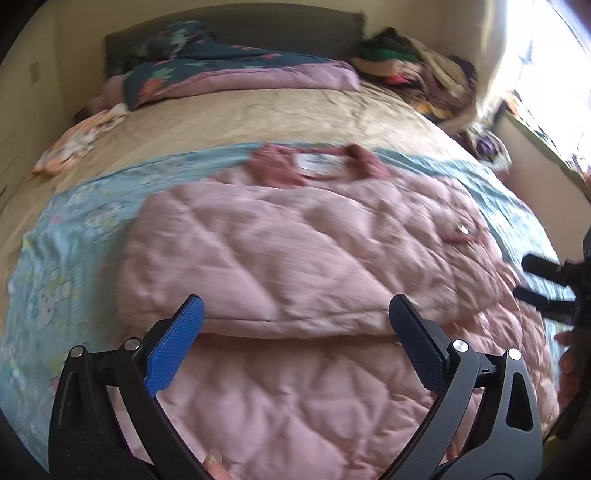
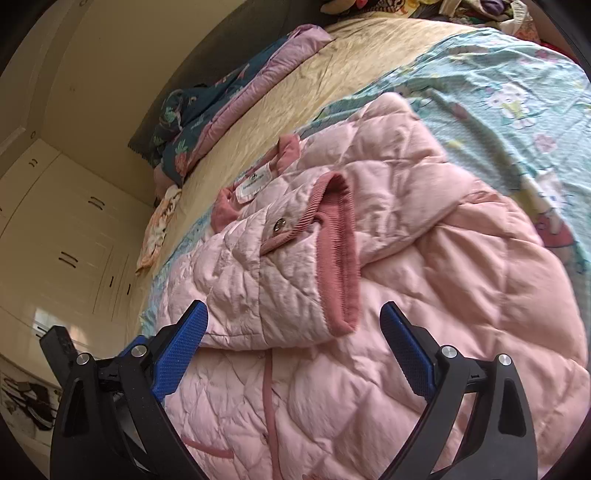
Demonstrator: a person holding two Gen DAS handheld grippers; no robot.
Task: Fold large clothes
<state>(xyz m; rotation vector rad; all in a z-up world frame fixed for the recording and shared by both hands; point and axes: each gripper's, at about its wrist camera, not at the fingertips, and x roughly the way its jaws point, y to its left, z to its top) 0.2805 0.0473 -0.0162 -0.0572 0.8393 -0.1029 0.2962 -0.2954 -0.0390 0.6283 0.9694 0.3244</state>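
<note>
The pink quilted jacket lies spread on a pale blue cartoon-print sheet across the near part of the bed. Its collar, a darker rose, points toward the far end, with a white label showing inside it. One sleeve is folded across the body of the jacket, its ribbed rose cuff lying on top of the quilting, and a small metal snap sits just beside the cuff.

The left tongs hang above the near edge of the folded part, fingers wide apart, with nothing between the blue pads; no pad touches the fabric. The right tongs are likewise spread wide above the sleeve, near its cuff, and grip nothing. In the left wrist view the right tongs appear at the right edge as dark fingers over the jacket's right side.

Beyond the jacket the bed is covered by a tan sheet. At the far end lies a rumpled dark floral quilt with a lilac lining, against a dark headboard. A heap of mixed clothes sits at the far right corner, and a small orange-patterned cloth lies at the far left edge. White cupboard doors stand to the left of the bed.
</note>
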